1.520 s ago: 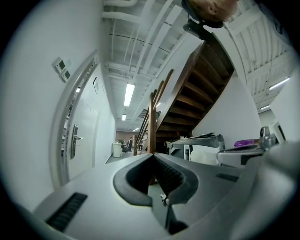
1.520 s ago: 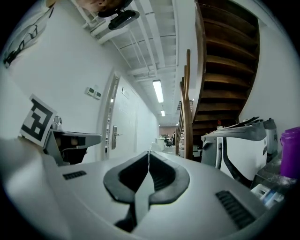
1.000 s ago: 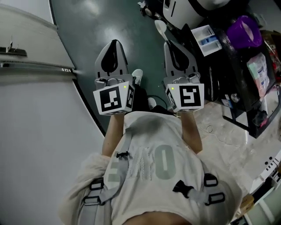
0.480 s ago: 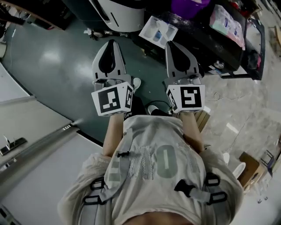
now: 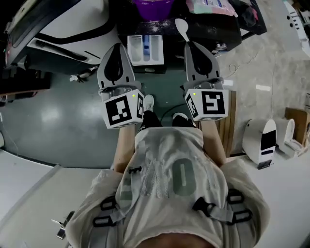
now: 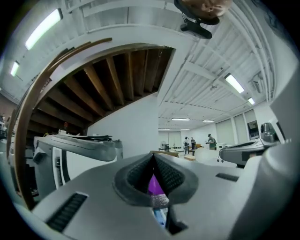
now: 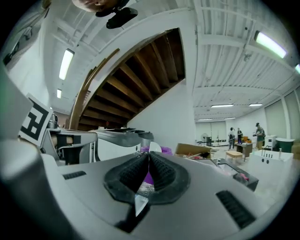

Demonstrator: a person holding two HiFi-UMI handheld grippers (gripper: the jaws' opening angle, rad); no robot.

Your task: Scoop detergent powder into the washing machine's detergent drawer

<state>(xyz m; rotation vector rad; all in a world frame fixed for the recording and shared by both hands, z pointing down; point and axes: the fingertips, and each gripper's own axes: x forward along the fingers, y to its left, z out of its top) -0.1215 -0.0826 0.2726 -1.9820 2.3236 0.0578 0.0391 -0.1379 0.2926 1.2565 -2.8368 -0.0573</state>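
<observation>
My right gripper (image 5: 192, 45) is shut on the handle of a white scoop (image 5: 181, 29), whose bowl pokes out past the jaw tips toward a purple tub (image 5: 154, 7). In the right gripper view the scoop handle (image 7: 140, 205) shows between the closed pads, with the tub (image 7: 165, 150) beyond. My left gripper (image 5: 117, 47) is shut with nothing in it, just left of the pulled-out white detergent drawer (image 5: 145, 48) with blue compartments. Through its closed jaws the left gripper view shows a sliver of the purple tub (image 6: 153, 184). The white washing machine (image 5: 72, 22) lies at the upper left.
A black stand (image 5: 227, 26) at the top carries the tub and a packet (image 5: 210, 5). A wooden board (image 5: 227, 126) and white appliances (image 5: 264, 138) lie on the floor at right. The person's shoes (image 5: 148, 101) and a cable sit below the grippers.
The head view has swung round, bringing the drawer, tub and washing machine to the top centre ahead of the grippers. Both grippers stay shut, and the right one still holds the scoop.
</observation>
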